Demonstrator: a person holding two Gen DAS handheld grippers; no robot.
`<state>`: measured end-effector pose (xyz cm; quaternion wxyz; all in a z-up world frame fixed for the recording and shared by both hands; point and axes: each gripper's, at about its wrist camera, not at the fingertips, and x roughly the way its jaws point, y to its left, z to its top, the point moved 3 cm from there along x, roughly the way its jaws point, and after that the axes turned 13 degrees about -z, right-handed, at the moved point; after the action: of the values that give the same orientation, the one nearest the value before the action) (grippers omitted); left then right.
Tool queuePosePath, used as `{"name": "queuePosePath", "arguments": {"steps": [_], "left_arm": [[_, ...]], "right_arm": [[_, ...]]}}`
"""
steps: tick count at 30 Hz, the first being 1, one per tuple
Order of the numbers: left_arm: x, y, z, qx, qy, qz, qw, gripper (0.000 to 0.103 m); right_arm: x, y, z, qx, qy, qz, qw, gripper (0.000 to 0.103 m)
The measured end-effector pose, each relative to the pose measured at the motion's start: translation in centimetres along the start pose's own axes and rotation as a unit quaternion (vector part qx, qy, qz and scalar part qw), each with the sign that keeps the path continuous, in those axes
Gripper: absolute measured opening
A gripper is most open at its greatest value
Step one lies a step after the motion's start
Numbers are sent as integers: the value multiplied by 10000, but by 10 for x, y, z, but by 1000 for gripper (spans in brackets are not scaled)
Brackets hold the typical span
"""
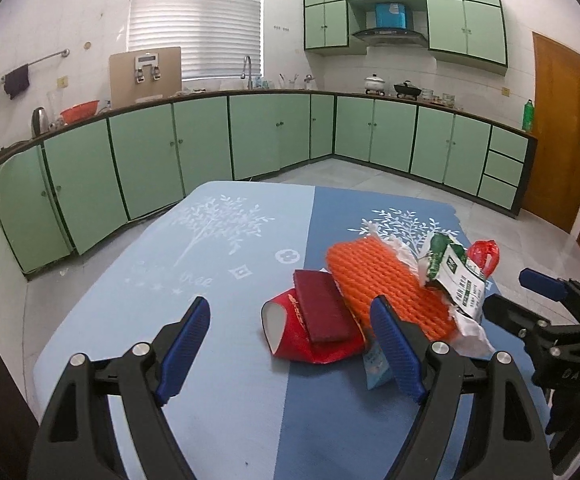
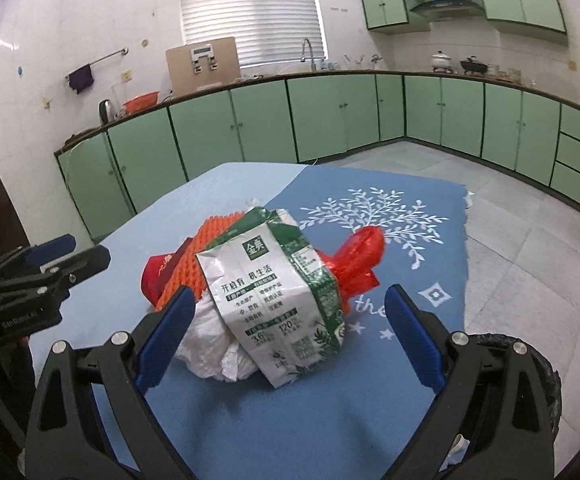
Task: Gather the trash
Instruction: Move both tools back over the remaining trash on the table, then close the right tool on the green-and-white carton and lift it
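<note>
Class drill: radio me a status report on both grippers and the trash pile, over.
Left gripper open, empty, short of the red packet. Right gripper open, astride the green-and-white carton, not gripping. Trash pile on the blue table. Nothing blocking.

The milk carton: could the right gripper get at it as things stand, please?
Probably yes: the right gripper is open, the milk carton lies on top of the pile right before it, and nothing covers it.

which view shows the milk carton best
The right wrist view: the milk carton sits centred with its printed front facing the camera. In the left wrist view the carton shows only small and side-on at the pile's far right.
</note>
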<state>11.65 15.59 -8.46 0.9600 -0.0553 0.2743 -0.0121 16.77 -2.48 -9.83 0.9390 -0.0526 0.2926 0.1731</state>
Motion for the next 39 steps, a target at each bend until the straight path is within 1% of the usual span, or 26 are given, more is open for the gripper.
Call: {"name": "queuePosePath", "arguments": {"steps": [12, 13, 16, 22, 23, 25, 26, 28, 31, 32, 35, 39], "left_arm": [[16, 4, -3, -84, 158, 12, 9998, 81], [17, 4, -3, -84, 165, 16, 9998, 81], [21, 6, -3, -89, 193, 33, 9998, 81], [26, 9, -5, -141, 268, 64, 9995, 81], [27, 8, -5, -143, 277, 65, 9995, 81], [27, 7, -5, -140, 282, 61, 9995, 81], [27, 7, -5, -139, 281, 57, 9995, 81], [26, 5, -5, -135, 277, 42, 9995, 81], [25, 2, -5, -115, 263, 19, 9996, 81], [24, 2, -5, -110, 252, 15, 9996, 81], [23, 1, -6, -123, 255, 2, 9996, 81], [22, 0, -5, -111, 248, -15, 9996, 81]], "right_arm": [[18, 4, -4, -258, 186, 283, 9991, 92], [20, 5, -3, -263, 197, 331, 9989, 91], [27, 6, -1, -299, 298, 473, 9980, 81], [28, 5, -2, -272, 285, 572, 9976, 78], [26, 5, -1, -259, 258, 585, 9976, 71], [21, 2, 2, -245, 197, 656, 9974, 55], [20, 2, 3, -234, 194, 668, 9973, 53], [17, 1, 3, -230, 209, 697, 9971, 53], [17, 1, 0, -214, 246, 638, 9974, 61], [17, 1, 0, -200, 240, 628, 9975, 62], [18, -1, 1, -146, 212, 411, 9988, 68], [18, -10, 0, 33, 208, 257, 9994, 68]]}}
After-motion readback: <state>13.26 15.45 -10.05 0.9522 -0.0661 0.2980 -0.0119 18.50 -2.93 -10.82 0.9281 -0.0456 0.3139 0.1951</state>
